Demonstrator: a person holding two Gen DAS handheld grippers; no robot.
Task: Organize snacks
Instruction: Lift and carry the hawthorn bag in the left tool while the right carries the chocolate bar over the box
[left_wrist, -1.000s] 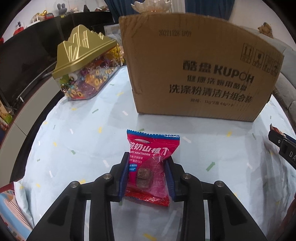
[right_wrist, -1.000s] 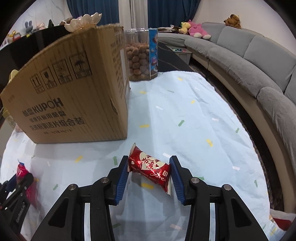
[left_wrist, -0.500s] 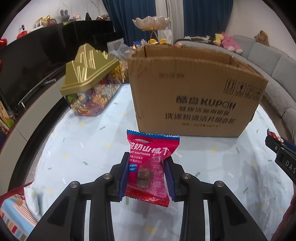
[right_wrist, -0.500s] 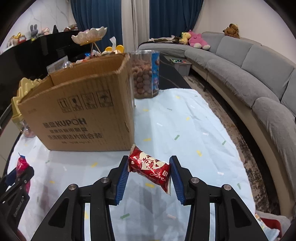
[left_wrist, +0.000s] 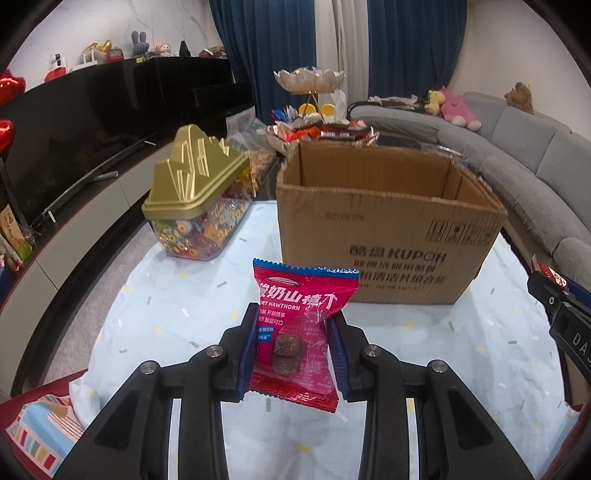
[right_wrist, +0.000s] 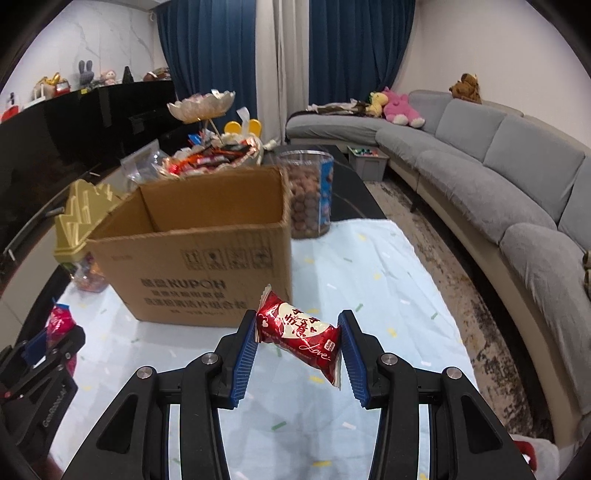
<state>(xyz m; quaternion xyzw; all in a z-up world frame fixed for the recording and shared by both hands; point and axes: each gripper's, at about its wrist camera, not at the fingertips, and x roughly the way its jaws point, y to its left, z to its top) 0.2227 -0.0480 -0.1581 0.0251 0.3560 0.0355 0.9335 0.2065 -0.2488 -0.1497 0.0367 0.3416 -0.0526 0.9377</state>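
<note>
pale confetti tablecloth (left_wrist: 155, 310), open cardboard box (left_wrist: 388, 236), grey sofa (right_wrist: 509, 177), both grippers clamped on snack packets

A long grey sectional sofa (right_wrist: 491, 155) curves along the right side of the room, with plush toys (right_wrist: 400, 107) resting on its far backrest. On the far wall, dark blue curtains (right_wrist: 354, 55) hang beside a white sheer panel (right_wrist: 282, 55). To the left, a glossy black cabinet (left_wrist: 92, 110) runs along a pale marbled wall (right_wrist: 110, 40), small figurines (left_wrist: 138, 38) lined on top. A mottled rug (right_wrist: 443, 236) covers the floor beside the sofa.
</note>
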